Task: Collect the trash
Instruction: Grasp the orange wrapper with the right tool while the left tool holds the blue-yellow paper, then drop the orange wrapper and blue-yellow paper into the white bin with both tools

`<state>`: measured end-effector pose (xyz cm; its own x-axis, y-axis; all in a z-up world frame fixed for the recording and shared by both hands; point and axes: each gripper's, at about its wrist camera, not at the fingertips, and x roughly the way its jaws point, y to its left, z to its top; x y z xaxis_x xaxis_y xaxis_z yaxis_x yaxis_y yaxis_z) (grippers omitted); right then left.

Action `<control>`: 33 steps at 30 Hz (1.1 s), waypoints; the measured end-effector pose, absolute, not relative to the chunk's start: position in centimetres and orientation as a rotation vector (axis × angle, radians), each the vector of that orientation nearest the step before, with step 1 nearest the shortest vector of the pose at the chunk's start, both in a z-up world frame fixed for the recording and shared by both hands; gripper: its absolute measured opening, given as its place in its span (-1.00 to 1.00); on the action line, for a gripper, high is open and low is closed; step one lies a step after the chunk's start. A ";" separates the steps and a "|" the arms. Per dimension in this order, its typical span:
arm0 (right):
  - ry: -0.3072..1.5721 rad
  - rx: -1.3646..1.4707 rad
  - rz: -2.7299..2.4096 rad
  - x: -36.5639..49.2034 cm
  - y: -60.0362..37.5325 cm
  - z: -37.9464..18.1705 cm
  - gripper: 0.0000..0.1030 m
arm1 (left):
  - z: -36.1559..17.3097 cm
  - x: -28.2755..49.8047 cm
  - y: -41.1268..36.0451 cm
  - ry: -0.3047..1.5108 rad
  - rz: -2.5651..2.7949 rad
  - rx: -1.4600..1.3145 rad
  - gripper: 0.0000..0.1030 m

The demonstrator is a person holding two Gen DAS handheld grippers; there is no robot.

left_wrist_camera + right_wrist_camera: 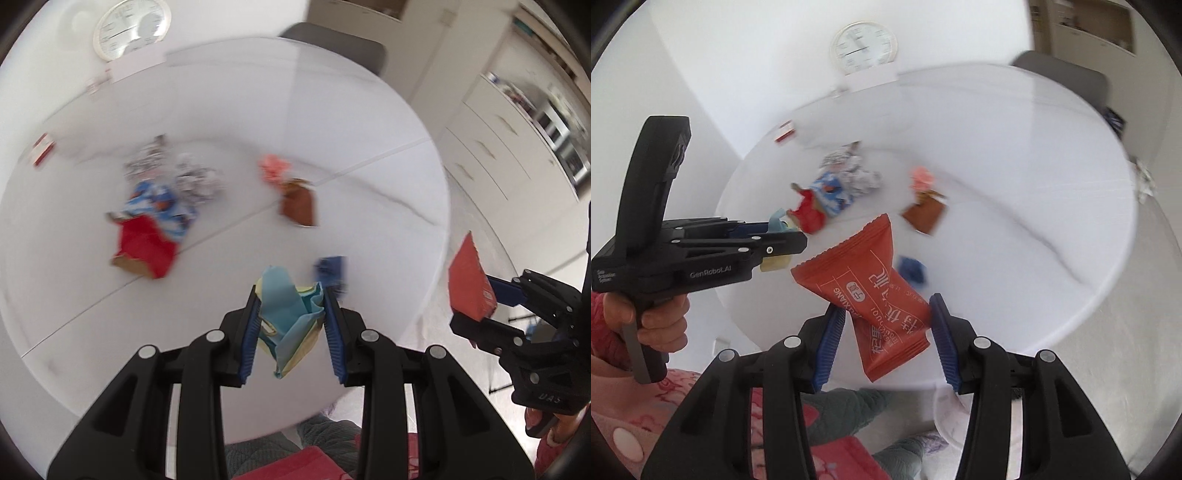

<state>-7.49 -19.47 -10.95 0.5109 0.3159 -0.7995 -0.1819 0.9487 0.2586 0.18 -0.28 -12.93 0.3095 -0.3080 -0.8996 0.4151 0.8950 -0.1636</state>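
My left gripper [291, 325] is shut on a crumpled light-blue and yellow paper wrapper [290, 317], held above the near edge of the round white table [388, 122]. My right gripper [886, 332] is shut on an orange-red snack packet [875, 291] with white print, held off the table's near edge; it also shows in the left wrist view [471, 282]. On the table lie a red wrapper [146, 247], a blue-white wrapper [162, 203], crumpled foil [192, 177], a brown packet [299, 205], a pink scrap [273, 168] and a dark blue wrapper [330, 271].
A small red-white box [42, 149] lies at the table's far left. A white clock [131, 27] stands at the back. A grey chair [332, 44] is behind the table. White drawers [498, 147] line the right. A red container [831, 458] sits below on the floor.
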 end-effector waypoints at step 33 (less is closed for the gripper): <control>1.016 0.284 -0.142 -19.2 -33.1 -15.9 0.95 | -16.9 -10.2 -15.0 1.241 -0.686 0.327 -0.21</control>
